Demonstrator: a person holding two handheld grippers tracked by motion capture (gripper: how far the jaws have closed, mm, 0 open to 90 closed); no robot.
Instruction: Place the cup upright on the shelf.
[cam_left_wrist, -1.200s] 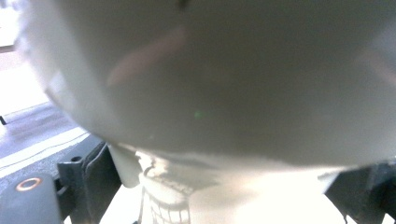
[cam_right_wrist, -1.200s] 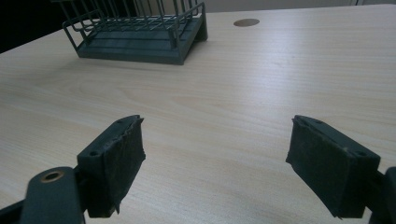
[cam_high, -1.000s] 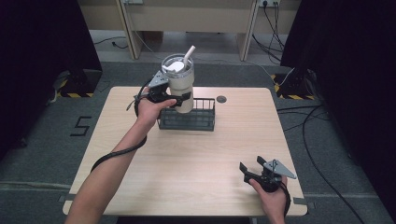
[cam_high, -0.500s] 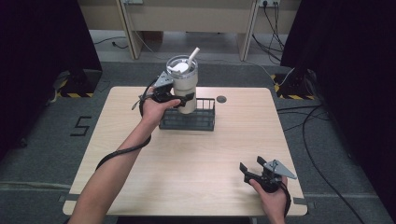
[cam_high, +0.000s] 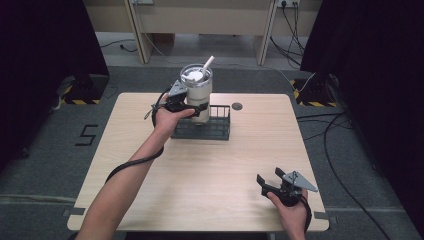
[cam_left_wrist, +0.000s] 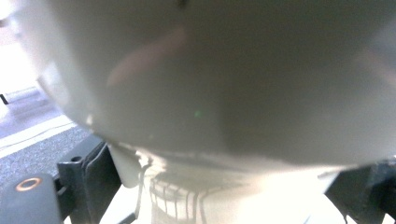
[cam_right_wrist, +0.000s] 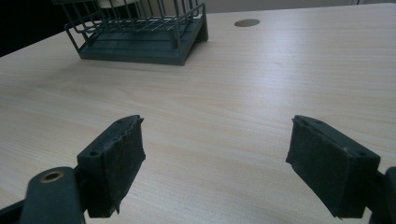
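Currently, a cream tumbler (cam_high: 197, 97) with a clear lid and a white straw (cam_high: 207, 63) is held upright by the left gripper (cam_high: 192, 107) at the far side of the worktop (cam_high: 200, 165). As seen from the high view, the tumbler is clamped around its lower body, and its base is placed at or just above a dark wire rack (cam_high: 210, 127); whether the base is resting on the rack floor cannot be told. In the left gripper view, the tumbler's pale wall (cam_left_wrist: 210, 79) is pressed close to the camera, and the two black jaws are seen at either side of its narrower base, closed against it. The rack's bars are reflected faintly on the tumbler's lower part.

The right gripper (cam_high: 270, 181) is held low over the near right corner of the worktop, well apart from the rack and the tumbler. Its jaws are spread wide with nothing between them, as is shown plainly in the right gripper view, where bare wood is seen between the two padded fingers (cam_right_wrist: 119, 163). In that view the wire rack (cam_right_wrist: 140, 32) is seen far off at the upper left, and a small round dark disc (cam_right_wrist: 247, 22) is set in the worktop beyond it. The same disc (cam_high: 237, 106) is seen in the high view just beside the rack's right end.
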